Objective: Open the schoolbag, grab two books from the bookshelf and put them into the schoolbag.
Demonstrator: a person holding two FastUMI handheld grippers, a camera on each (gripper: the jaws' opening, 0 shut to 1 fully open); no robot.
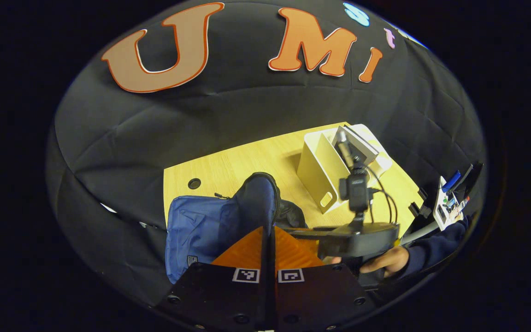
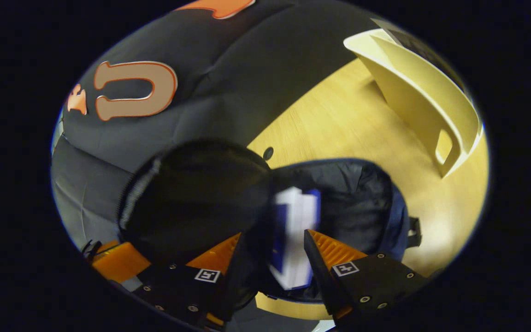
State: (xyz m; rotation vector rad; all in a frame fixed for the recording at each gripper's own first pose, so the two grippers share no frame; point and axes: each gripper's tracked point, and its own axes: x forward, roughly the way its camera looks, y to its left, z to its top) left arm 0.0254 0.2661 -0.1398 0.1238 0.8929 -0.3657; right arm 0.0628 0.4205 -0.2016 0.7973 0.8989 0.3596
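The left gripper [image 1: 268,240] is pinched onto the schoolbag [image 1: 201,228] flap at lower centre. The right gripper [image 2: 272,249] gapes around a blurred book [image 2: 293,230], contact unclear, inside the bag's open dark mouth.

Matt blue cloth schoolbag [image 1: 201,230] lies on a smooth, pale wood-grain table [image 1: 238,166].

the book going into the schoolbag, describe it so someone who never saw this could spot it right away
Start at the wooden table, where a dark blue schoolbag lies open with its flap raised. In its black-lined mouth, between the open fingers of the right hand-held gripper, sits the book. Its white and blue cover is the one bright thing against the dark lining.
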